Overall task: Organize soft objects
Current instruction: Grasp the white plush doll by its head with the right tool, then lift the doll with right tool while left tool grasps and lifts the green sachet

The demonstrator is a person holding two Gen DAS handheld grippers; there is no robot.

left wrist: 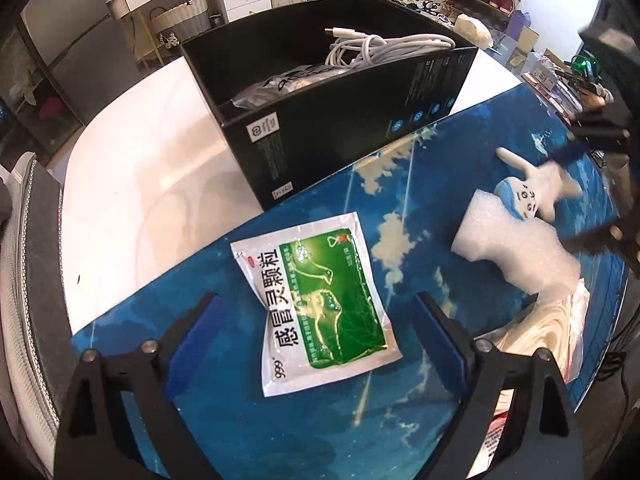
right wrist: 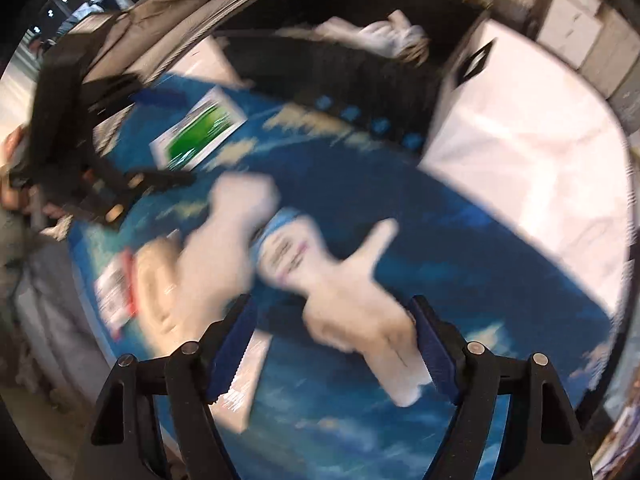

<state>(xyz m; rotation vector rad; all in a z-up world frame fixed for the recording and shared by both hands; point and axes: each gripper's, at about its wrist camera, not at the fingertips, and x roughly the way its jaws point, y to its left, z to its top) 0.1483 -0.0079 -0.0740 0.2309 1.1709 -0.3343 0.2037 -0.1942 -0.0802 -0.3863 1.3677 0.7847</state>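
A white plush toy [left wrist: 536, 192] with a blue face patch lies on the blue sky-print mat [left wrist: 360, 420]. My right gripper [right wrist: 332, 344] hangs open over the toy [right wrist: 320, 272]. One white limb lies against the right-hand pad, and the left-hand pad stands clear of it. The view is blurred. My left gripper [left wrist: 320, 320] is open just above a green and white medicine sachet [left wrist: 320, 304], which lies flat between its fingers. A black box [left wrist: 348, 120] holding a white cable and a bagged item stands behind the sachet.
A white foam piece [left wrist: 516, 248] lies beside the toy. A clear bag of white material [left wrist: 552, 332] is at the mat's right edge. The white tabletop [left wrist: 140, 200] shows left of the mat. A chair back stands at the far left.
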